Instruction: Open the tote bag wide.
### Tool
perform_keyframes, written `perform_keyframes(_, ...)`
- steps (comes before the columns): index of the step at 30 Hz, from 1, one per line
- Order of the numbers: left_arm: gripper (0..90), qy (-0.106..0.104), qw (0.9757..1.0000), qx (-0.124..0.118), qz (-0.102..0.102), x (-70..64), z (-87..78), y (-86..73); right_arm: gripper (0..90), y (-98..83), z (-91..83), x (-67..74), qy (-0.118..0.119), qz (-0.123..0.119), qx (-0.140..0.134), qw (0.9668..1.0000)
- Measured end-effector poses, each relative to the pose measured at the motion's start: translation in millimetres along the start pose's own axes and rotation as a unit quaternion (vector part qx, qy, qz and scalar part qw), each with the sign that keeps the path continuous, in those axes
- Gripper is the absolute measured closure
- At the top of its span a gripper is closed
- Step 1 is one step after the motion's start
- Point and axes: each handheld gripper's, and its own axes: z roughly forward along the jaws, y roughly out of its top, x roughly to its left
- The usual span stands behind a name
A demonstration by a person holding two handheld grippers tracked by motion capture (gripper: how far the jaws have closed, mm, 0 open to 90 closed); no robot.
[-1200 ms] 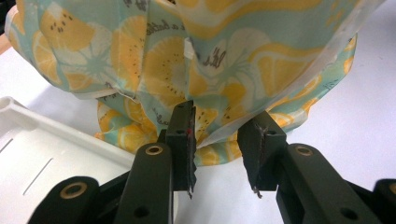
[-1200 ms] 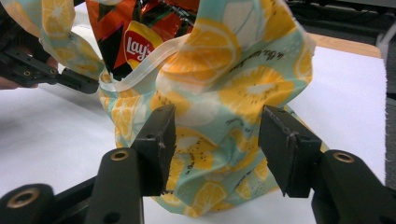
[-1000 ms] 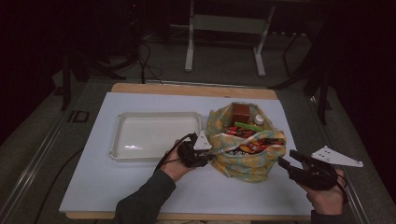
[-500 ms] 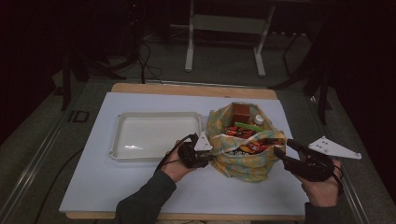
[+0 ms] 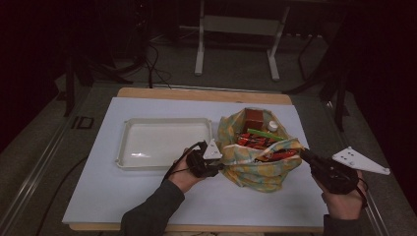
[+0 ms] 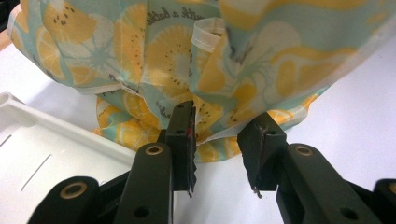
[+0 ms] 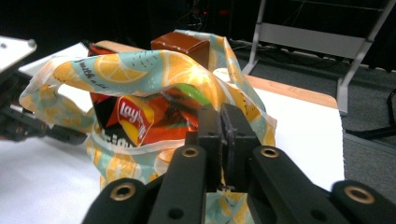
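**A:** High view first: where is the bag (image 5: 255,173)?

**B:** On the white mat (image 5: 147,196), just right of the tray (image 5: 123,143). It stands with its mouth open and is full of packets (image 5: 255,142), with a brown box (image 5: 254,119) at the back. The tray is bare.

**A:** And the claws?

**B:** One is at each side of the bag's mouth. The left claw (image 5: 220,165) is at the left rim. In the left gripper view its jaws stand part open, with the printed cloth right at their tips. The pads don't press on it, so I'd say it has no grip.

**A:** The right one?

**B:** The right claw (image 5: 304,154) has just been closing. In the right gripper view its jaws are together at the right rim, in front of a chips packet. I can't tell whether a fold of cloth is caught between the pads. None shows there.

**A:** So which step is this?

**B:** My guess is taking hold of the rim on both sides, to spread the mouth before the snacks go to the tray. The right side looks done or nearly so, and the left is not yet pinched.

**A:** What does the next move call for?

**B:** The left claw should close on the hem in front of it, with cloth properly between the pads. The right grip needs a check by a light pull. If the rim doesn't follow, it should open and bite deeper. Then both can draw apart gently, so the bag doesn't tip.
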Motion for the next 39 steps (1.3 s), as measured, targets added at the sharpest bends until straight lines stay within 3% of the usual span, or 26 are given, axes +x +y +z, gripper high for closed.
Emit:
perform_keyframes(9,66.0,-0.001,1.0000,-0.001,-0.001,0.2,-1.0,-0.3,89.7,-20.4,-8.0,-3.7,-0.004,-0.004,0.008,0.9999)
perform_keyframes(13,65.3,0.000,1.0000,-0.001,-0.005,3.2,-4.5,-2.8,89.7,-38.8,-4.2,-5.7,-0.004,-0.026,0.050,0.9984)
perform_keyframes(27,64.3,0.007,0.9996,-0.010,-0.025,14.1,-15.9,-9.1,90.0,-73.8,18.0,-21.3,0.012,-0.004,0.102,0.9947)
perform_keyframes(29,63.9,0.008,0.9995,-0.011,-0.030,15.9,-17.5,-10.8,89.9,-80.1,25.1,-24.4,0.015,0.000,0.120,0.9927)
perform_keyframes(35,63.0,0.011,0.9986,-0.019,-0.048,21.4,-22.1,-14.6,89.9,-91.2,34.1,-22.0,0.011,-0.017,0.168,0.9856)
perform_keyframes(39,62.1,0.012,0.9977,-0.030,-0.060,24.0,-25.9,-14.2,85.2,-92.6,32.9,-23.6,0.011,-0.012,0.171,0.9851)
